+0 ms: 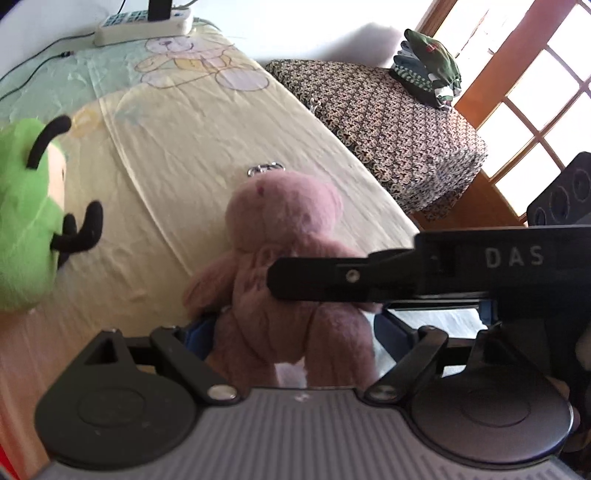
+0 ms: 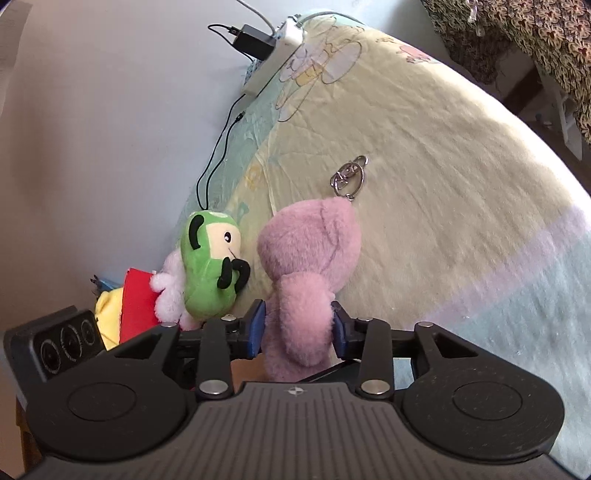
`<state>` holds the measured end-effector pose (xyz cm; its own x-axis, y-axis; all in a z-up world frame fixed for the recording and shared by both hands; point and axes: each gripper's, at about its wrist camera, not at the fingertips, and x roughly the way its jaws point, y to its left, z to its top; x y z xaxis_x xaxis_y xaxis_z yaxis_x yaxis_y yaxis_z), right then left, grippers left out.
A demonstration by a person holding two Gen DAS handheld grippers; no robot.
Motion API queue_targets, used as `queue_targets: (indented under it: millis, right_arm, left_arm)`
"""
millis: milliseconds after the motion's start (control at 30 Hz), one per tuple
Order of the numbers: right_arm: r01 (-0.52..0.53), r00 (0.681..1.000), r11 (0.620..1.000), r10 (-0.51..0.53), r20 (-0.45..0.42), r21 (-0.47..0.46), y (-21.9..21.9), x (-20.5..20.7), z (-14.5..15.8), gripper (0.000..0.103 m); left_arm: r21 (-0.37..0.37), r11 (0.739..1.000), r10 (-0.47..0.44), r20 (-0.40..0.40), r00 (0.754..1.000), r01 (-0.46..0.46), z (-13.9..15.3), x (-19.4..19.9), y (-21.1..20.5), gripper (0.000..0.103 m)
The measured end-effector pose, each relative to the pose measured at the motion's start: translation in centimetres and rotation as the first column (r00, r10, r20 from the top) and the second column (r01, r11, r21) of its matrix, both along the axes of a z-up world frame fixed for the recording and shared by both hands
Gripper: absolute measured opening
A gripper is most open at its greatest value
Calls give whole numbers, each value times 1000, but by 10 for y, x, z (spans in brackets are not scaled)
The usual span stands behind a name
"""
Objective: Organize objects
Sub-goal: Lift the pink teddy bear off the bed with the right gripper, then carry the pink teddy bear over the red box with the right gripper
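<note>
Sunlit through a wooden-framed window (image 1: 535, 110), the room holds a bed covered by a pale yellow and green cartoon-print sheet (image 2: 424, 155), with a white power strip (image 1: 144, 26) at its far edge by the wall.

Item in hand: a pink plush bear with a metal keyring clasp (image 2: 310, 258). It sits upright near the bed's near edge, the clasp (image 2: 349, 177) lying on the sheet behind its head.

Right gripper (image 2: 297, 325): the blue pads (image 2: 256, 325) flank the bear's lower body. The jaws stand partly spread, and contact looks light at most, so the pinch appears to be letting go, not holding.

Left gripper (image 1: 291, 336): the jaws are spread wide on either side of the bear's legs, with no visible press on the fur. The right gripper's black finger crosses this view in front of the bear's chest.

Neighbouring items: a green plush figure with black antennae and hands (image 2: 210, 266) stands just to the left of the bear, with a pale pink plush (image 2: 170, 291) and red and yellow soft items (image 2: 125, 306) behind it along the wall.

Assessment: the step appears to be setting the bear into this row.

Recommendations:
- Open the right jaws fully before retracting, so the fur does not drag.
- Withdraw straight back, clear of the left gripper.
- Keep the clasp from catching on a finger.
- Confirm that the bear stays upright and does not lean on its green neighbour.
</note>
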<state>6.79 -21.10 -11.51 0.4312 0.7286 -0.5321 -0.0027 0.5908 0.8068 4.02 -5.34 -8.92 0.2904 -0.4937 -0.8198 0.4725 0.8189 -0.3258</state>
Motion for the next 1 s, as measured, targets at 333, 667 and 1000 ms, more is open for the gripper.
queue_targets:
  millis: [333,667,1000]
  right_arm:
    - [-153,982,985,162,102,-84,28,-25,29,37]
    - [-306,895,937,343,285,-166,69,-47,80,37]
    - [-428,793,896,434,426,-116,107,-62,113,35]
  left_arm:
    - [9,998,57,25,998,-57,21,-37,25,86]
    - [26,983,175,173,969,-183,63,-79,62,86]
    - [-5,941,328,264,907,-339,107,-108,111,86]
